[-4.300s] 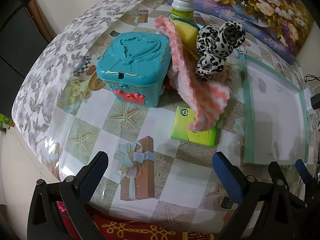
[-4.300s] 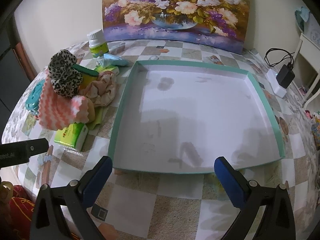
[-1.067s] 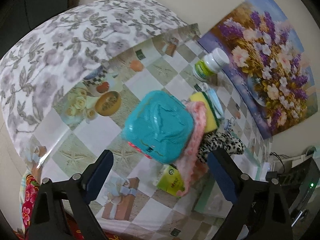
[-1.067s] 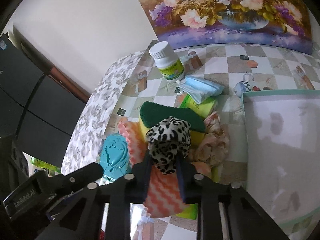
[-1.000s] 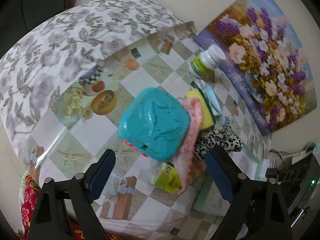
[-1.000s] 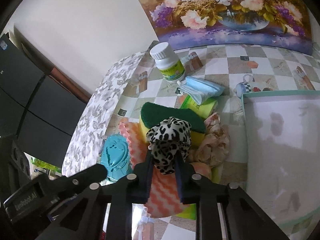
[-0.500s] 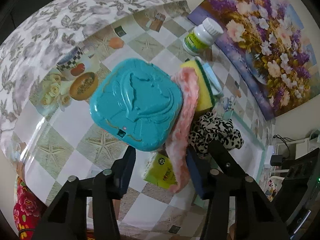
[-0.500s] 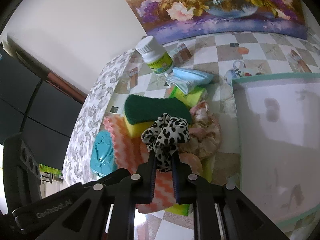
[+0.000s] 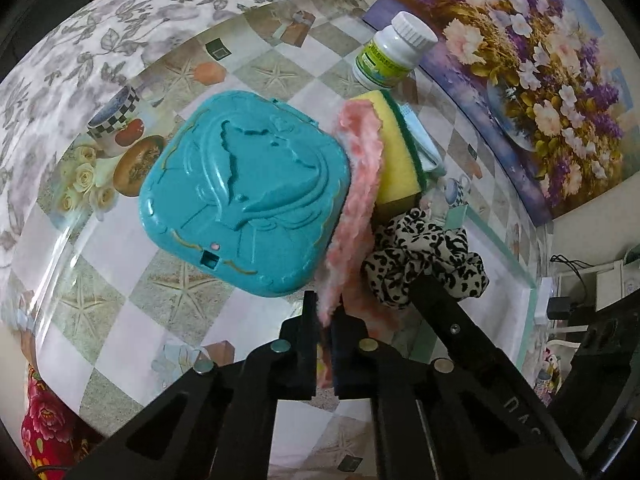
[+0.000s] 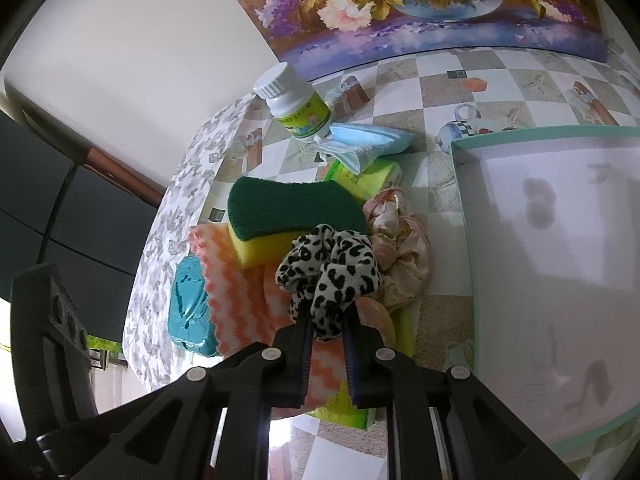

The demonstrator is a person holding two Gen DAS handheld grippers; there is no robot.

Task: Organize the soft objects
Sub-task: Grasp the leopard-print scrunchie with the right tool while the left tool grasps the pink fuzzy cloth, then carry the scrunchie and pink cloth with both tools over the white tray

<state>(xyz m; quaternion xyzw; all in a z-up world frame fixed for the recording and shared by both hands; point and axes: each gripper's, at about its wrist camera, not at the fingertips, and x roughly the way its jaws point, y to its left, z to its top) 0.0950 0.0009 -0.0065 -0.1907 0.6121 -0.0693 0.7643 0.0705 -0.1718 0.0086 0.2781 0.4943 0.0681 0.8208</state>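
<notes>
Checkered oilcloth printed with starfish and teacups covers the table, with a flower painting (image 10: 420,8) propped against the wall behind it. Take the teal box (image 9: 244,196) as the landmark: leaning against its right side is the pink-and-white cloth (image 9: 356,208), and the left gripper (image 9: 326,320) has just been closing on that cloth's lower edge, which the frames show pinched between its pads. Beyond the cloth sits a yellow sponge (image 10: 276,220) with a green top, and further back a white pill bottle (image 10: 296,104). The right gripper (image 10: 326,330) is pressed together on the leopard scrunchie (image 10: 328,268), which rests on top of the pile just right of the box.

Both grips work in the same heap, so the likely trouble is dragging. The sponge sits partly on the cloth, and lifting the cloth could tip it toward the bottle — or shove the box. The left pinch is only on the fringe and may slip.

Free room lies on the far side of the pile from the box: the white tray (image 10: 460,184) with its green rim stands empty, though its raised wall must be cleared.
</notes>
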